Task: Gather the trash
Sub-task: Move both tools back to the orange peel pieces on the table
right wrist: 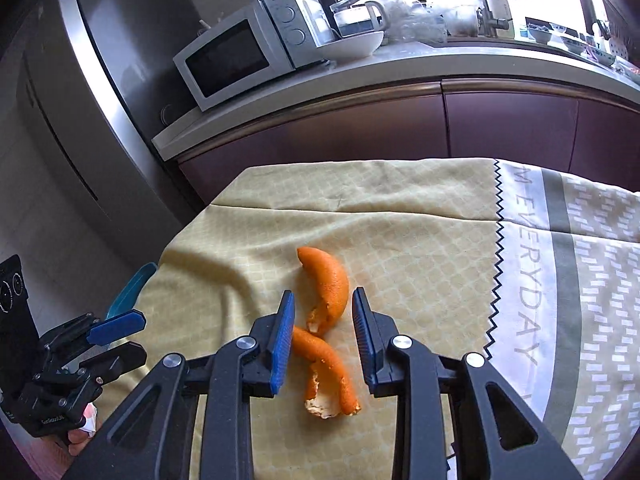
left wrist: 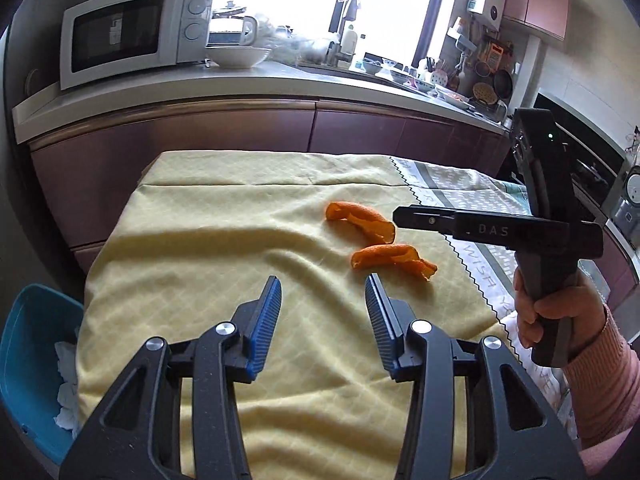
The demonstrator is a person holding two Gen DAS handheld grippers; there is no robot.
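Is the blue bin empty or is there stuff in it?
Not empty. The blue bin already holds crumpled white paper, seen in the left wrist view.

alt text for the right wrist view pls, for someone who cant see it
Two curled orange peels lie on a yellow tablecloth, framed by the open blue-padded jaws of the right gripper, which touch neither. The left gripper hovers at the table's left edge; a white microwave sits on the counter behind.

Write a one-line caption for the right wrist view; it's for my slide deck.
Right gripper, open and empty, hovers over two orange peels on the yellow tablecloth.
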